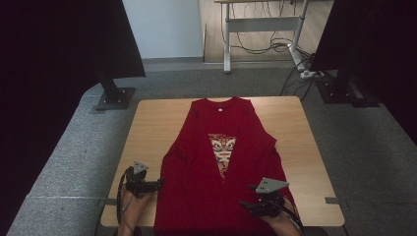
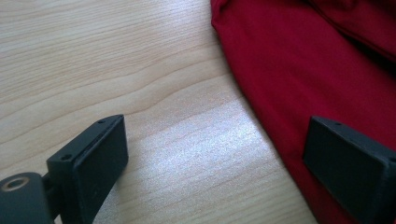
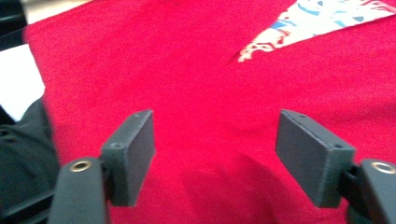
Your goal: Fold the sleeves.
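Hovering just above the near part of a red shirt [image 3: 201, 93], the right gripper [image 3: 215, 158] has its jaws spread wide with nothing pinched between them; the cloth lies flat beneath the gap, and the pads do not press on it. In the high view the same right gripper [image 1: 260, 202] sits over the shirt's lower right part, near the table's front edge. The left gripper [image 2: 215, 158] is likewise spread, one jaw over bare wood and the other over the shirt's left edge [image 2: 327, 84], gripping nothing; seen from above, the left gripper [image 1: 145, 184] rests just beside that edge. The shirt [image 1: 221, 162] lies lengthwise down the middle of the wooden table [image 1: 152, 128], collar at the far end, printed triangle [image 1: 222, 150] facing up, hem hanging off the near edge. Both sides appear turned in over the body, so the garment forms a fairly narrow strip; this suggests the sideways folds are done. What seems left is the lengthwise fold, bringing hem toward collar, which needs both grippers to take hold near the bottom corners, a step not yet begun.
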The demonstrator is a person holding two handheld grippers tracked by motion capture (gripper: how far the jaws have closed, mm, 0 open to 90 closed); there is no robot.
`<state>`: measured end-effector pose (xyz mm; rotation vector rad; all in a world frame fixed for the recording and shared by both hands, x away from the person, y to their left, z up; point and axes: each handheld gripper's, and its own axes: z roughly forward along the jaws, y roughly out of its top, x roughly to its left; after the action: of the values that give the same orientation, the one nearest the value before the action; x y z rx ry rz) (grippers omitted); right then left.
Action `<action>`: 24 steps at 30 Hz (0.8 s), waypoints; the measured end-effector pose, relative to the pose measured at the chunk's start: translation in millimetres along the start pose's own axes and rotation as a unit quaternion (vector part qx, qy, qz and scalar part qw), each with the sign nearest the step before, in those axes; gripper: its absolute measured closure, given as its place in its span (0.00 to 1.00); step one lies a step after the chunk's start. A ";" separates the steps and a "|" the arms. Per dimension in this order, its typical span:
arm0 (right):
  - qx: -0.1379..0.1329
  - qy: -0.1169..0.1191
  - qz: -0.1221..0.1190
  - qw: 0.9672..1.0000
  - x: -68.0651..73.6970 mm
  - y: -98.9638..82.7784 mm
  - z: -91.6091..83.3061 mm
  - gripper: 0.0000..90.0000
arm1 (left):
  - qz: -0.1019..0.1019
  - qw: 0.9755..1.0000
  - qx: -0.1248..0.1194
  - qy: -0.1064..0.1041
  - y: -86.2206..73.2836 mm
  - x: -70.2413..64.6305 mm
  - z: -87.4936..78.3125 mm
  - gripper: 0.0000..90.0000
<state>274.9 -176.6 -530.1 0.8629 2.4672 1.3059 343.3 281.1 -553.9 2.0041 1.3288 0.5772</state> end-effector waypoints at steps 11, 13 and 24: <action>-0.007 -0.052 0.019 0.998 -24.6 4.1 -8.0 0.19 | 0.000 1.000 0.000 0.000 0.0 0.0 0.0 0.07; -0.009 -0.060 0.020 0.998 -29.1 5.2 -9.7 0.18 | 0.000 1.000 0.000 0.000 0.0 0.0 0.0 0.07; -0.027 -0.114 0.042 0.992 -57.6 9.6 -26.8 0.14 | 0.001 1.000 0.000 -0.001 -0.1 -0.3 0.0 0.07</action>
<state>313.0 -224.7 -511.1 1.0495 2.2323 1.2202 343.1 280.8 -553.9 2.0057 1.3266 0.5759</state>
